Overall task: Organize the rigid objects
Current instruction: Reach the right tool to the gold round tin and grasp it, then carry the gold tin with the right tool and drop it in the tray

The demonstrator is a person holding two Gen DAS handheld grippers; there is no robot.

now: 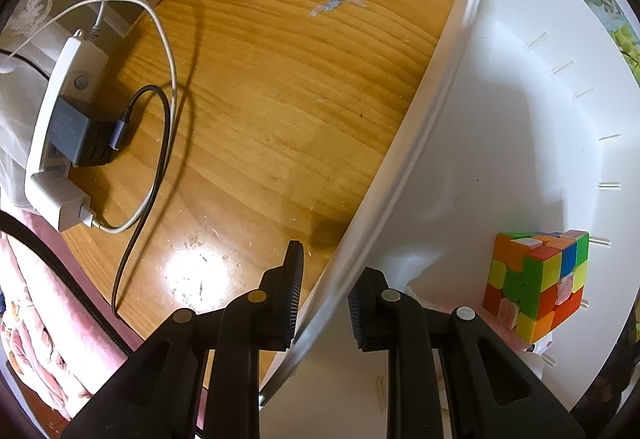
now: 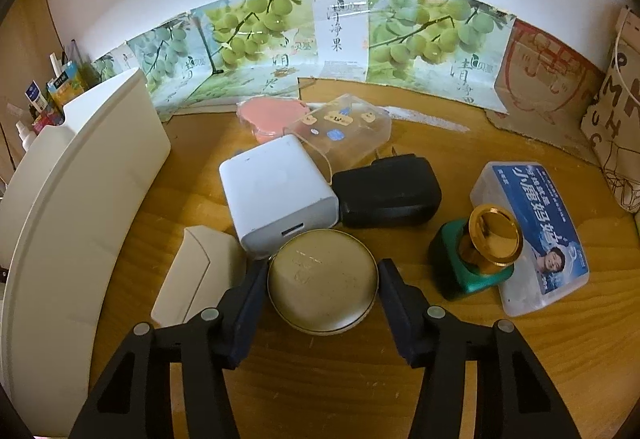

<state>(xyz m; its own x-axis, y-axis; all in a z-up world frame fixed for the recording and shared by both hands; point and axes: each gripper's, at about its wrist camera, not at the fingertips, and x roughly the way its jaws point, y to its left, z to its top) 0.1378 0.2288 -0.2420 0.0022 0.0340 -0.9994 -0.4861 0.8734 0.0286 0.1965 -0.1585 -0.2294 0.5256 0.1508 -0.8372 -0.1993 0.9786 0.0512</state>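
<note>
Right gripper (image 2: 322,281) is clasping the round gold tin (image 2: 322,281); left gripper (image 1: 322,293) is pinching the white bin's rim (image 1: 404,175).

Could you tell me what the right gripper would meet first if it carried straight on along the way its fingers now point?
The round gold tin already sits between the right gripper's fingers, so it comes first. Past it, probably the white charger block, which looks to touch the tin's far edge, though depth is unclear.

Can't see whether left gripper (image 1: 322,299) pads actually pinch the white bin (image 1: 500,143) wall between them. Bin's far side cut off. Round gold tin (image 2: 322,281) hides white charger's (image 2: 276,195) near corner.
</note>
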